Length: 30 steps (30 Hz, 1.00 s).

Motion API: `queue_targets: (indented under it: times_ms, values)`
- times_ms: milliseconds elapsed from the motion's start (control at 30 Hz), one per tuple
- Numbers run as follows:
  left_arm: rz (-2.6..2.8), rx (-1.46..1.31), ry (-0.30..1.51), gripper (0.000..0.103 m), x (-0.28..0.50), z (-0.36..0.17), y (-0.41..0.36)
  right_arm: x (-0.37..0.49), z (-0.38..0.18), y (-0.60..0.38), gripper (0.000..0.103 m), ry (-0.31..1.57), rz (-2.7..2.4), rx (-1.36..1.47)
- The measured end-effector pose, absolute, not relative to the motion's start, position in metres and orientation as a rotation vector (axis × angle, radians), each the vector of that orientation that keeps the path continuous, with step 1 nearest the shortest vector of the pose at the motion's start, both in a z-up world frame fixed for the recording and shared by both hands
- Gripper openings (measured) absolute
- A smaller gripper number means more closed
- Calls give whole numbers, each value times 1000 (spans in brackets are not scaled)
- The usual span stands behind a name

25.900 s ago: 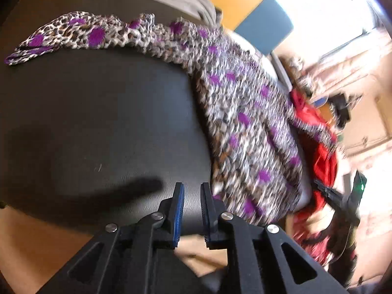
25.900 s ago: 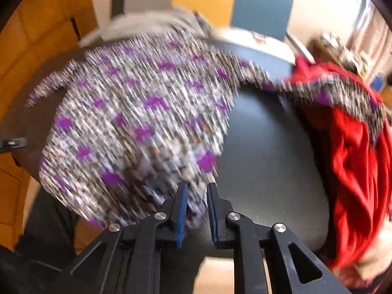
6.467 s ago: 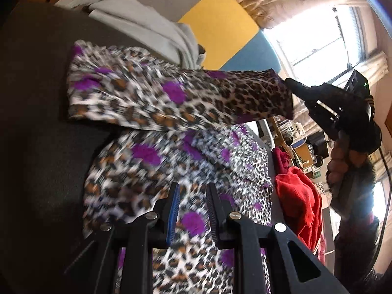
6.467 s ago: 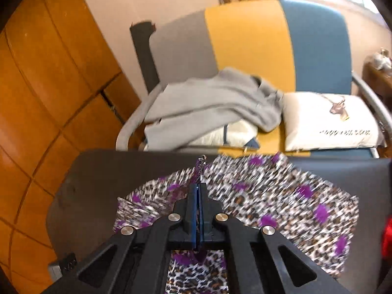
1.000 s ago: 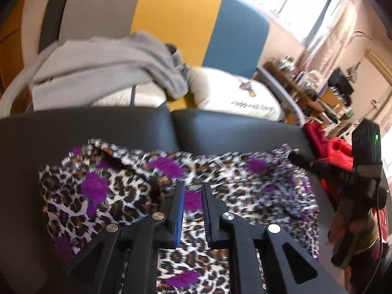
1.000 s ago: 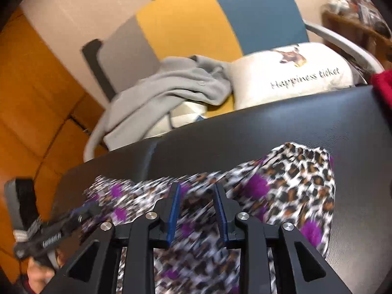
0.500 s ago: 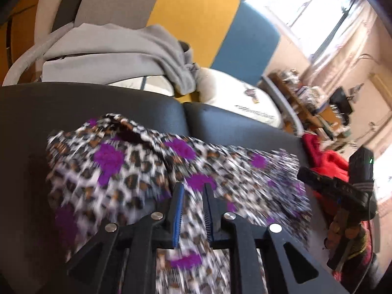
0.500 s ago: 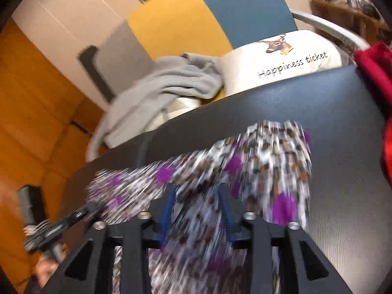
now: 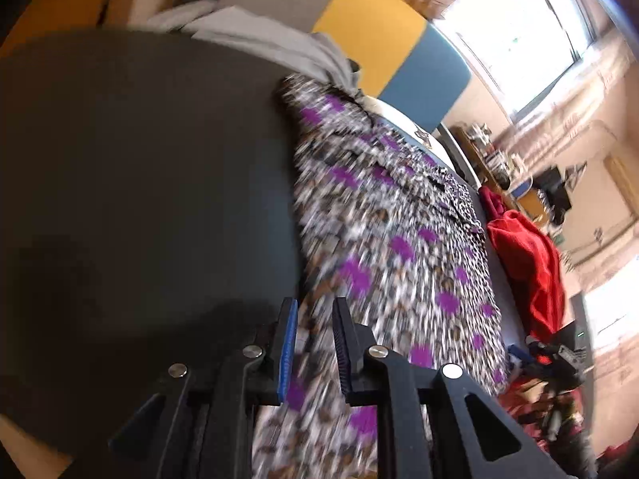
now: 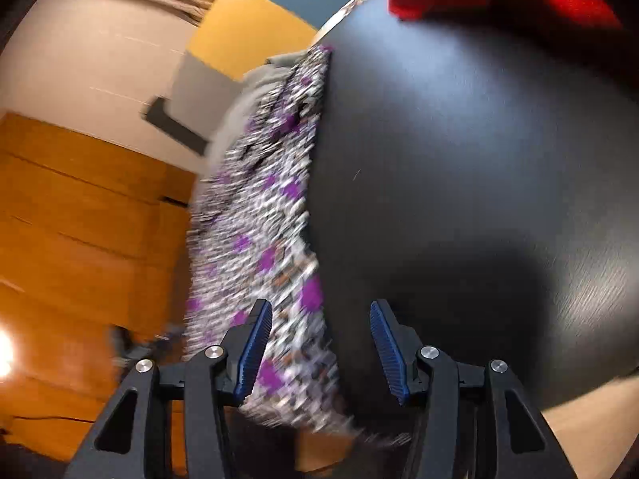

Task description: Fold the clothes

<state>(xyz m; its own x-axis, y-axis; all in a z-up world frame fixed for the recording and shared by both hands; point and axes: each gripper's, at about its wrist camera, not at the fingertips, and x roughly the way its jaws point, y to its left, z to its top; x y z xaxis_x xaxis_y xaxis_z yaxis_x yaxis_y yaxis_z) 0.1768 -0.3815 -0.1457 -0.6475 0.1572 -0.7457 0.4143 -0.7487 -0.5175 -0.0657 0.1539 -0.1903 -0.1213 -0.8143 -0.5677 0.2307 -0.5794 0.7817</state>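
A dark worktop [image 9: 139,183] carries the leopard-print garment [image 9: 383,239]; beside it, left tongs [image 9: 314,319] and right tongs [image 10: 321,321] have just been opening, spread, gripping nothing.

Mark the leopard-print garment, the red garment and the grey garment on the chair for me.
leopard-print garment [image 9: 391,239], left wrist view, middle of the blurred patterned cloth.
red garment [image 9: 527,255], left wrist view, middle of the heap at the table's far edge.
grey garment [image 9: 271,40], left wrist view, its upper fold.

leopard-print garment [image 9: 391,231] with purple spots, black table [image 9: 139,183], red cloth [image 9: 527,255]
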Motion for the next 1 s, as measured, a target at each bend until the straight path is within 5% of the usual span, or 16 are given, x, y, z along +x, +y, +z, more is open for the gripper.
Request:
queue_targets:
  times_ms: [333, 700, 733, 833, 933, 1000]
  values:
    - [-2588, 1206, 1139, 33, 227, -159, -360, -38, -205, 110, 52, -653, -1585, 1369]
    - [-2668, 1347, 937, 34, 219, -157, -343, -26, -209, 116, 51, -564, -1538, 1385]
    - [-2680, 1372, 867, 34, 218, -156, -337, -25, -208, 116, 47, -543, -1542, 1387]
    - [-2672, 1385, 853, 32, 220, -155, -332, -25, -211, 113, 10, -478, -1595, 1437]
    - [-2642, 1384, 864, 31, 220, -155, -329, -24, -219, 117, 4, -518, -1587, 1449]
    - [-2623, 1396, 844, 12, 219, -154, -326, -24, -220, 112, 3, -517, -1607, 1442]
